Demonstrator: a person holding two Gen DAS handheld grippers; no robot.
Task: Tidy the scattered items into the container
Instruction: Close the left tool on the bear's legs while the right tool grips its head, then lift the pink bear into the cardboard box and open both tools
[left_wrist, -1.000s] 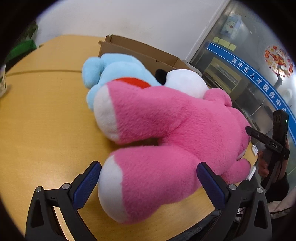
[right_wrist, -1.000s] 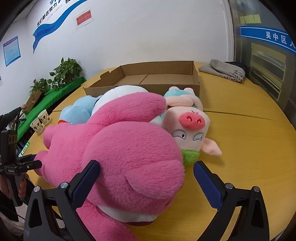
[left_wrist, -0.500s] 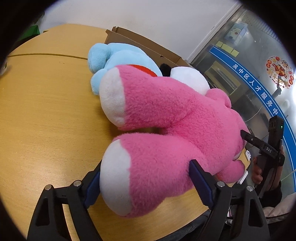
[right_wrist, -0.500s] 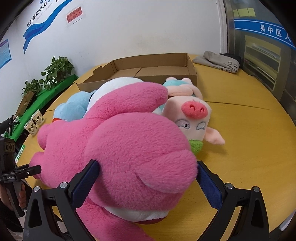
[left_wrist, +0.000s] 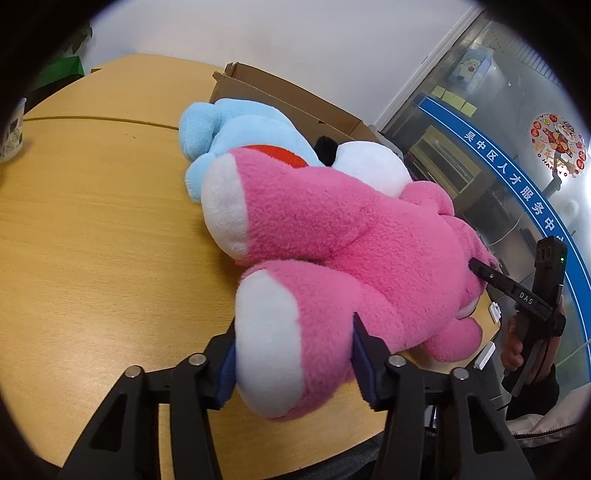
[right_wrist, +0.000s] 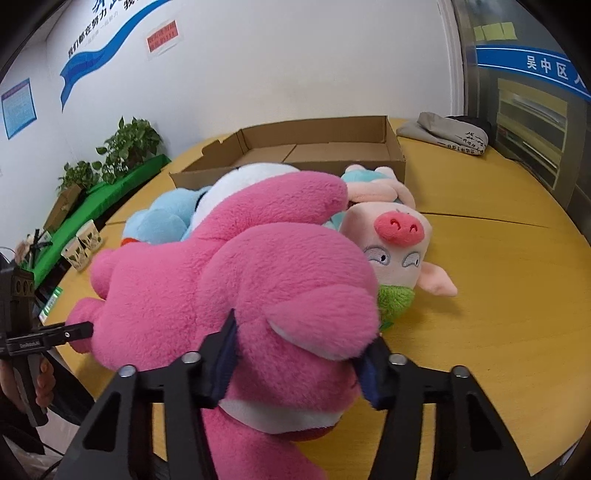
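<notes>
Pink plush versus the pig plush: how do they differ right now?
The pink plush is much the bigger and one solid pink with white patches; the pig plush is small, pale, with a red snout and green at the neck. The pink plush is clamped at both ends, by the left tool on a leg and the right tool on the head; the pig plush is ungripped. Both lie on the table, outside the box.

Both jaws have just been closing: left gripper (left_wrist: 293, 354) and right gripper (right_wrist: 299, 354) now squeeze the fluffy pink plush toy (left_wrist: 332, 251).
</notes>
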